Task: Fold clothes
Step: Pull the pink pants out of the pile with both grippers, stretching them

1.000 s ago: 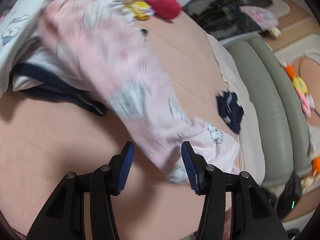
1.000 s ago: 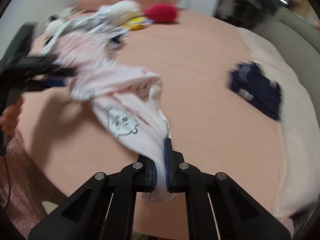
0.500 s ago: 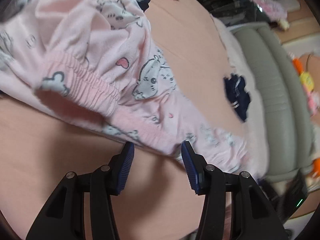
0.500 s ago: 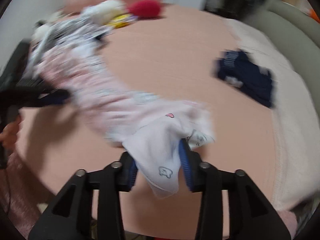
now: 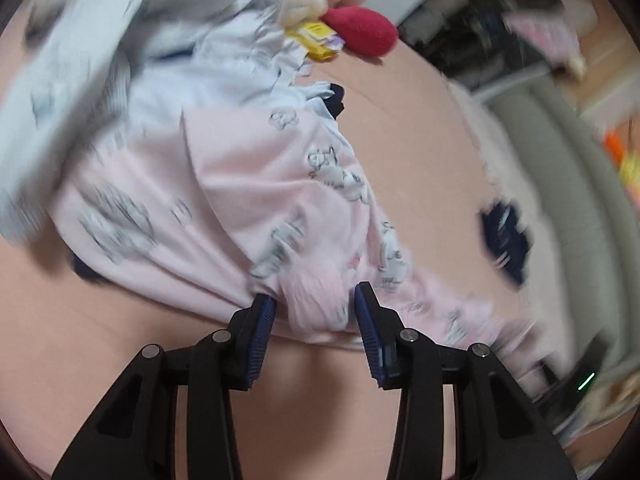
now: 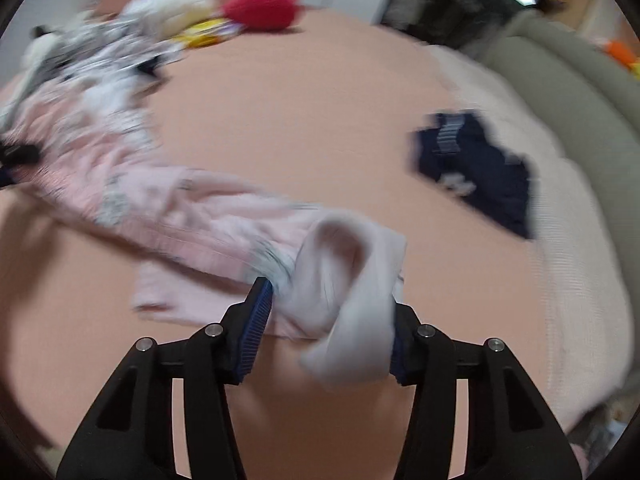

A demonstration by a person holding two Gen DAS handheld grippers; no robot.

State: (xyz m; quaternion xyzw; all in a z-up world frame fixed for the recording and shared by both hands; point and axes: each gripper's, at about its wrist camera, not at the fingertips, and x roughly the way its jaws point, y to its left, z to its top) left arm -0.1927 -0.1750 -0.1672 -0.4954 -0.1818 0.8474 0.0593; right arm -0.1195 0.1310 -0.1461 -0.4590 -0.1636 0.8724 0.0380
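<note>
You had the pink printed garment (image 5: 256,200) stretched out in a long, rumpled band across the pink bed (image 6: 304,120), not yet in any neat fold. One end sat bunched between the jaws of your left gripper (image 5: 315,312), which stood wide apart with cloth between them; I cannot tell whether the pads were actually pinching it. The other end, a pale turned-over cuff or hem, lay draped between the spread jaws of your right gripper (image 6: 332,312), which also stood well apart, the fabric loose rather than clamped.

Judging by how things lay, folding was somewhere in the middle at most: the pink garment was neither flat nor squared. Beyond it, towards the red plush toy (image 6: 260,8), a heap of pale printed clothes (image 5: 168,60) lay jumbled and unfolded. On the far side of the pink garment from that heap, a dark navy garment (image 6: 476,168) lay in a compact shape near the cream blanket (image 6: 568,248); blur keeps me from saying whether it was folded or merely crumpled.

No basket, drawer or other container showed in either view, so there were no contents to report.
</note>
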